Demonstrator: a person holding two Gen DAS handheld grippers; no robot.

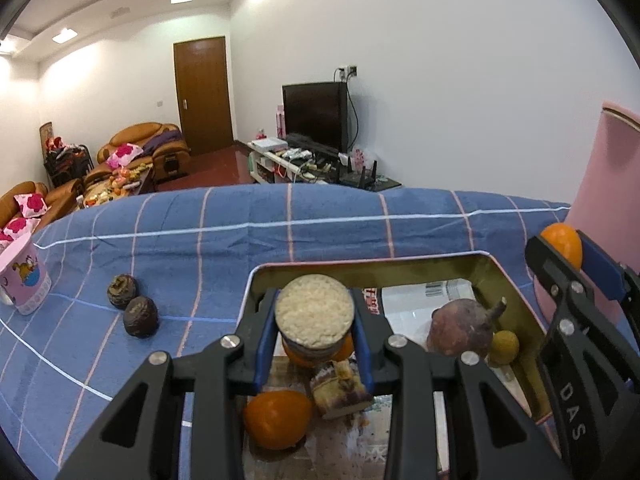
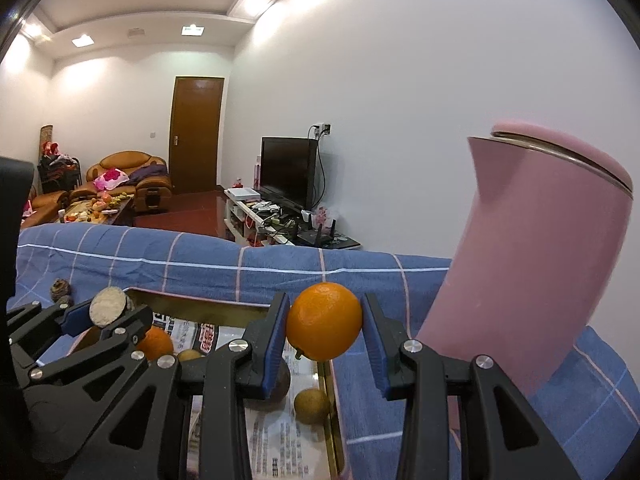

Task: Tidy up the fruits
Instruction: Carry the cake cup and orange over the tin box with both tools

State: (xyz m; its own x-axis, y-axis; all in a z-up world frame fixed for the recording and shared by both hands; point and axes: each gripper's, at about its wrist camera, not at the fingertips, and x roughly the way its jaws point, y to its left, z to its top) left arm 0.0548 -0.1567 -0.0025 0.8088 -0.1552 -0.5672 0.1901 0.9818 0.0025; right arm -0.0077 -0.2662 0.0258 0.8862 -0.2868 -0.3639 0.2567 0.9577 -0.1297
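A: Starting at the left, what lies on the blue checked cloth (image 1: 320, 220)?

B: A pink cartoon cup (image 1: 24, 280) at the edge, then two dark wrinkled fruits (image 1: 132, 306) just beside each other, outside the tin.

A: And the left hand-held gripper (image 1: 315, 312)?

B: It is clenched on a round rice cracker (image 1: 315, 311), held above the gold tin tray (image 1: 516, 292). Below it in the tray sit two oranges (image 1: 276, 420), a piece of cake (image 1: 340, 392), a reddish-brown fruit (image 1: 460, 328) with a stem and a small yellowish fruit (image 1: 505, 346), all on newspaper.

A: The right one?

B: The right hand-held gripper (image 2: 325, 322) is grasping an orange (image 2: 324, 320) between its blue pads, over the tray's right rim. A pink kettle (image 2: 532, 264) stands just beside it, further right.
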